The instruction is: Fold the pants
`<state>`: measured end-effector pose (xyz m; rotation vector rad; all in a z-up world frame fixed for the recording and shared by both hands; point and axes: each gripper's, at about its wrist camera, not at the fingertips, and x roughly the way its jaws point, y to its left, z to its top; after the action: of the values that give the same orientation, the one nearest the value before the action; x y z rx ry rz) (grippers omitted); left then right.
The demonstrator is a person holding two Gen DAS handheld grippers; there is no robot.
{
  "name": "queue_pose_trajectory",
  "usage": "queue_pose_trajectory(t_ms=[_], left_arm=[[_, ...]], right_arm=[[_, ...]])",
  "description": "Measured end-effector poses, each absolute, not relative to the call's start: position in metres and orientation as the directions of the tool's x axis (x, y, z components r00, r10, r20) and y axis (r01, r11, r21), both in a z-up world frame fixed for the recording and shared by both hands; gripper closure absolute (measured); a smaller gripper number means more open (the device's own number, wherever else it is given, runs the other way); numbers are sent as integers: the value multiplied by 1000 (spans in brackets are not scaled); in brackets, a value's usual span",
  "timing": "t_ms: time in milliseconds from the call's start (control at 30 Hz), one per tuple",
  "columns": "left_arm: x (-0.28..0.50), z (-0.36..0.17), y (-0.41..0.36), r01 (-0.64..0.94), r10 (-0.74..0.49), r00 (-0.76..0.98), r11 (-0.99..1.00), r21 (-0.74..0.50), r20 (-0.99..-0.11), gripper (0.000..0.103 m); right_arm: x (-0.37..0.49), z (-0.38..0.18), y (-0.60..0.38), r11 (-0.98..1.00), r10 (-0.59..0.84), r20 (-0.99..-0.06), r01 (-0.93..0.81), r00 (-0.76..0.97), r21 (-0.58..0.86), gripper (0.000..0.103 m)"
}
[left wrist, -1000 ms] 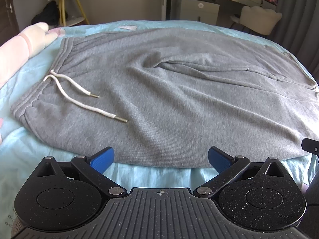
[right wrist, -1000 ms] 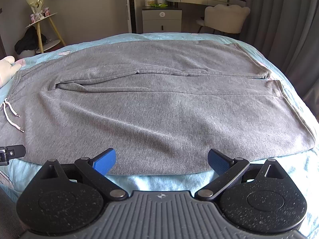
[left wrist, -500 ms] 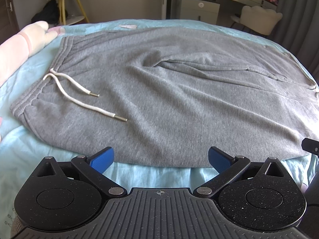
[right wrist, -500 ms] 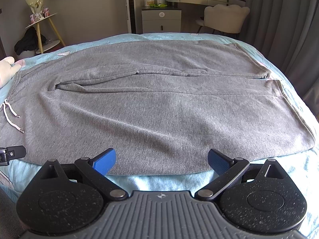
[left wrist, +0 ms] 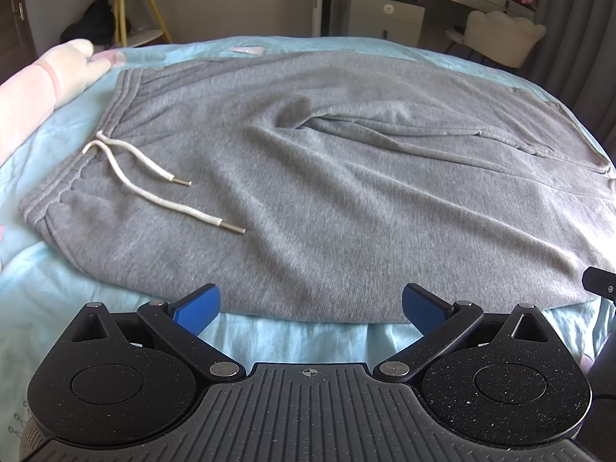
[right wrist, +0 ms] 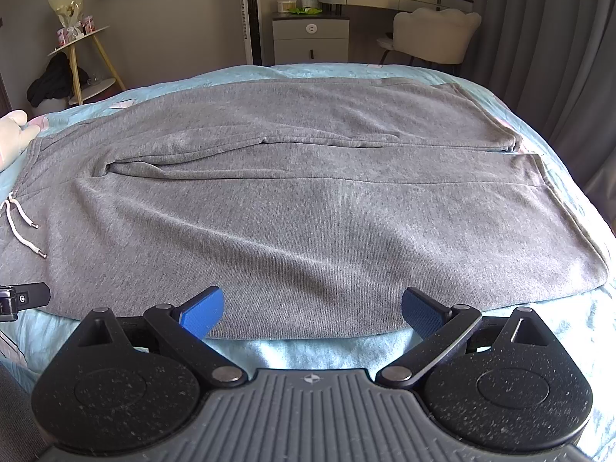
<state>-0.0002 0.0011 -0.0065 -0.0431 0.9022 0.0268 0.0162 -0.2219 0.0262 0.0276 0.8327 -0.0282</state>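
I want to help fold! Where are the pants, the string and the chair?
pants (right wrist: pixel 308 231), right wrist view, middle of the near leg.
string (left wrist: pixel 154 196), left wrist view, middle of the longer white cord.
chair (right wrist: pixel 435 34), right wrist view, its cream backrest.

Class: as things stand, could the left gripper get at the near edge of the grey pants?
Probably yes: the left gripper is open, and the pants hem lies just ahead with nothing between.
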Motion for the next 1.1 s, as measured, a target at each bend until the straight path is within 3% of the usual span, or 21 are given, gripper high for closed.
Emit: queue_pose_trajectory(t_ms=[1100], left_arm=[[-5,-9,-3,-44,-10,617,998,-48,-787,0]], right_arm=[[17,28,-222,999,-19,-739,41,673,11,4]])
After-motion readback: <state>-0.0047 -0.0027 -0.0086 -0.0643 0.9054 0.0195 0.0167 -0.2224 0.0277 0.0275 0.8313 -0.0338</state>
